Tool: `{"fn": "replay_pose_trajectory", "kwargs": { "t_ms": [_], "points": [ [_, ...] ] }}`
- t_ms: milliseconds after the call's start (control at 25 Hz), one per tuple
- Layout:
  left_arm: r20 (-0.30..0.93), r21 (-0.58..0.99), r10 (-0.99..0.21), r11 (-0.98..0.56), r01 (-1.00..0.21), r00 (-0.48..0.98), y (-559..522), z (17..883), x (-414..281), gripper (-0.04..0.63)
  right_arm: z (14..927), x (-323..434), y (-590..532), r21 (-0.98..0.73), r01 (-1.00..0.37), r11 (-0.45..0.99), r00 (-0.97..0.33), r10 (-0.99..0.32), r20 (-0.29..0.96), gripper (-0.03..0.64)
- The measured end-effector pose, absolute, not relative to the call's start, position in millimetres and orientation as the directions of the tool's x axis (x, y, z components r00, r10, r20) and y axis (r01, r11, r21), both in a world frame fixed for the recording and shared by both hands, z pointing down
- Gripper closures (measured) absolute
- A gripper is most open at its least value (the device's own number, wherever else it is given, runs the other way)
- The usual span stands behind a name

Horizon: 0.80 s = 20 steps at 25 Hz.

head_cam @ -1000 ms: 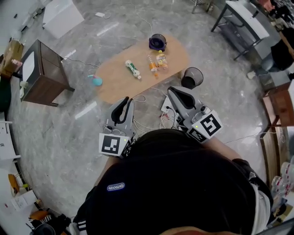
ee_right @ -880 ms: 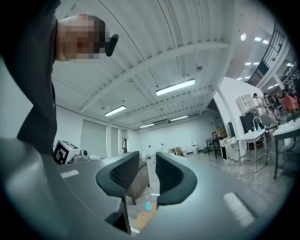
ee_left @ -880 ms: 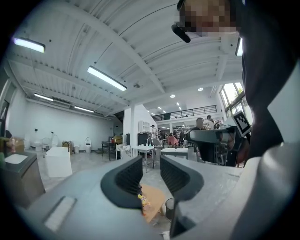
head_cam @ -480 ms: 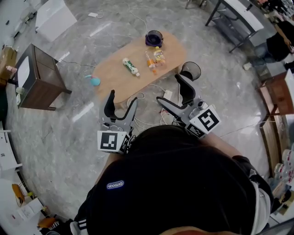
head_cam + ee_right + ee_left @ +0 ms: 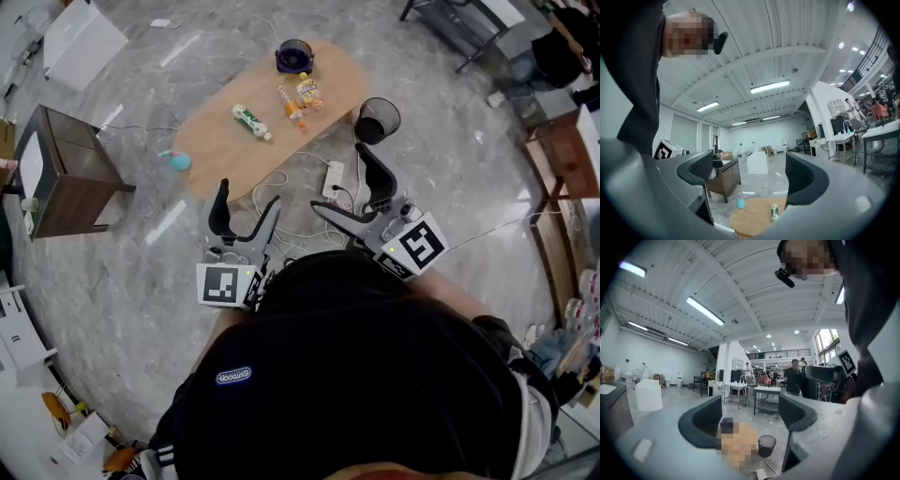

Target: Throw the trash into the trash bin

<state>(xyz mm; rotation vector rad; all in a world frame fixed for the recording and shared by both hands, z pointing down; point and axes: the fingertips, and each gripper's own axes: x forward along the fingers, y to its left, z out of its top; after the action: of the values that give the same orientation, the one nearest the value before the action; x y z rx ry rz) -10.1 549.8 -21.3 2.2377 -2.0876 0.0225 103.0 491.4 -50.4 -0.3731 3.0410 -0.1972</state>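
An oval wooden table [image 5: 216,141] carries a green-and-white bottle [image 5: 251,122], an orange bottle [image 5: 292,103], a snack packet [image 5: 307,91] and a purple container [image 5: 294,56]. A black mesh trash bin [image 5: 378,120] stands on the floor at the table's right end. My left gripper [image 5: 244,208] is open and empty, held short of the table. My right gripper [image 5: 352,192] is open too; its jaws have just been opening and nothing is between them. The left gripper view shows the bin [image 5: 766,445] between the jaws of my left gripper [image 5: 750,420]. The right gripper view shows the table [image 5: 754,218] and the green-and-white bottle [image 5: 774,212] beyond my right gripper [image 5: 750,176].
A power strip [image 5: 333,173] and loose cables lie on the floor between me and the table. A teal object [image 5: 173,159] sits by the table's left end. A dark wooden cabinet [image 5: 66,173] stands at the left, a white box [image 5: 82,42] beyond it, and metal tables [image 5: 469,28] at the upper right.
Both grippers went from shut to wide open. The table and bin have shifted up and left in the head view.
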Motion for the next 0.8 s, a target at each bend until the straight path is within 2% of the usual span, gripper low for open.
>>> {"fn": "replay_pose_trajectory", "kwargs": {
  "t_ms": [480, 800],
  "points": [
    [0.091, 0.003, -0.996, 0.021, -1.000, -0.021, 431, -15, 26, 0.228, -25, 148, 359, -0.201, -0.208, 0.957, -0.972, -0.226, -0.069, 0.117],
    [0.084, -0.018, -0.986, 0.145, -0.989, -0.146, 376, -7, 52, 0.228, -13, 179, 285, -0.221, -0.146, 0.964, -0.984, -0.165, -0.069, 0.117]
  ]
}}
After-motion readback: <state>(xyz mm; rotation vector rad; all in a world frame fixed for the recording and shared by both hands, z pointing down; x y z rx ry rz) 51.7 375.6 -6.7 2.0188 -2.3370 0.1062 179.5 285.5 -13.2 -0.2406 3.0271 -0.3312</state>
